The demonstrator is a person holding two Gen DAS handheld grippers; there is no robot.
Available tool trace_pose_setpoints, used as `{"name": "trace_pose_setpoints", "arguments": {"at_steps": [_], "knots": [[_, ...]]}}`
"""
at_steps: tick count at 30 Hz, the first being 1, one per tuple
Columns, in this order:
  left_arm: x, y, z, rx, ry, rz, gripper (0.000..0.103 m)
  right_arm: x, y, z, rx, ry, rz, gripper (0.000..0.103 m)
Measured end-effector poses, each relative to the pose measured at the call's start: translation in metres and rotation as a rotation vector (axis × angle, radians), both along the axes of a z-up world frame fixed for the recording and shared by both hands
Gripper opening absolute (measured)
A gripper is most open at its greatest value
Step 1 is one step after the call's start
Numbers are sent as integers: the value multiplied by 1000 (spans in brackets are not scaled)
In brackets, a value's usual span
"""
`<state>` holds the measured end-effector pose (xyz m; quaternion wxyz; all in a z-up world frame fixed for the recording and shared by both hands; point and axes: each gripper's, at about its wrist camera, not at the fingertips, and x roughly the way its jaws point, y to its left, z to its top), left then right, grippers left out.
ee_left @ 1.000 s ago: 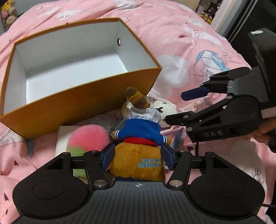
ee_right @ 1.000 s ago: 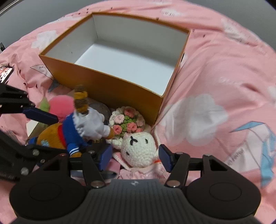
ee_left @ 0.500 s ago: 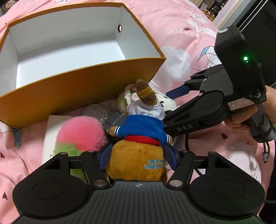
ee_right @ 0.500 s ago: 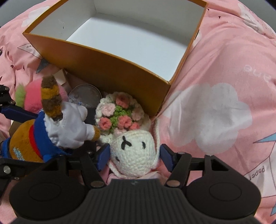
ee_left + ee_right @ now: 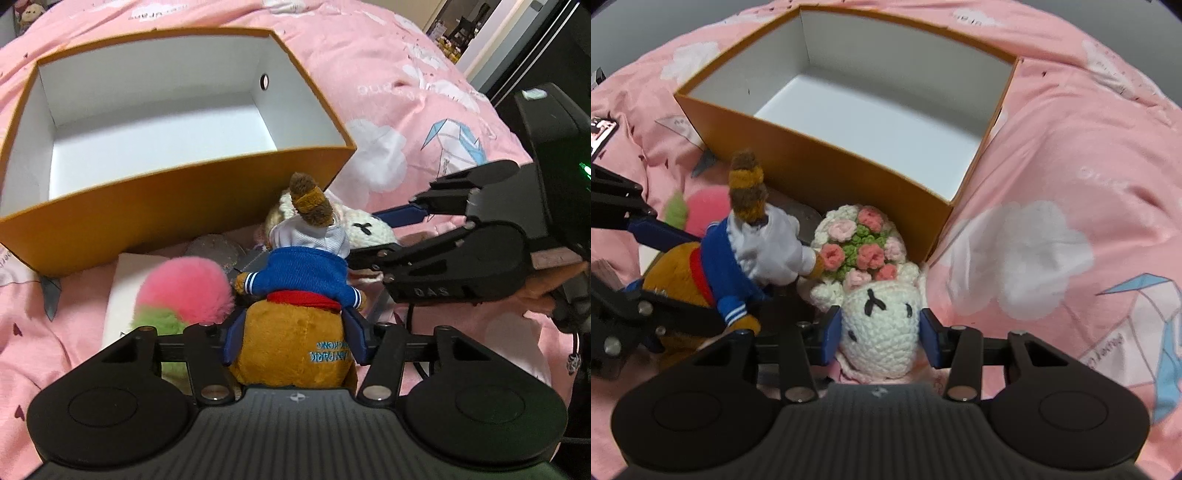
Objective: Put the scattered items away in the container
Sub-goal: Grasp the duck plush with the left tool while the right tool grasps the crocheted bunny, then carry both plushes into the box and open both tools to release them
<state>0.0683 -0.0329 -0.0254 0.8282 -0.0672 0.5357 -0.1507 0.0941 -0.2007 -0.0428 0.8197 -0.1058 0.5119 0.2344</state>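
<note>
Plush bear (image 5: pixel 295 332): upright, head toward box (image 5: pixel 166 218) | left hand-held gripper (image 5: pixel 293 341) clamped on it | right hand-held gripper (image 5: pixel 881 334) clamped on crochet bunny (image 5: pixel 879 332)

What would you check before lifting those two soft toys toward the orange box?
1. Left gripper closed on the brown plush toy: ok, pads press its sides.
2. Right gripper closed on the white crochet doll: ok, pads touch the head.
3. Orange box open, with room inside: ok.
4. Toys free of each other: not ok, the plush leans against the doll's flower bouquet.
5. Grippers clear of each other: cannot tell, very close.
6. Pink pompom left behind: ok.
</note>
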Motion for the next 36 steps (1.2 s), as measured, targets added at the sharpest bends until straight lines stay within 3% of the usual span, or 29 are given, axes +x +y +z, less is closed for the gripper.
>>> {"name": "trace_pose_setpoints", "arguments": {"at_steps": [10, 18, 26, 31, 36], "knots": [[-9, 18, 34, -19, -104, 39, 64, -11, -7, 35, 32, -118, -22, 46], [-4, 53, 60, -16, -176, 140, 64, -16, -16, 70, 91, -184, -57, 46], [12, 76, 75, -24, -220, 208, 64, -8, -17, 106, 165, -305, -80, 46], [33, 75, 82, -18, -260, 246, 64, 15, -10, 110, 227, -365, -129, 46], [59, 65, 77, -1, -265, 252, 64, 47, 9, 91, 232, -363, -174, 46]]}}
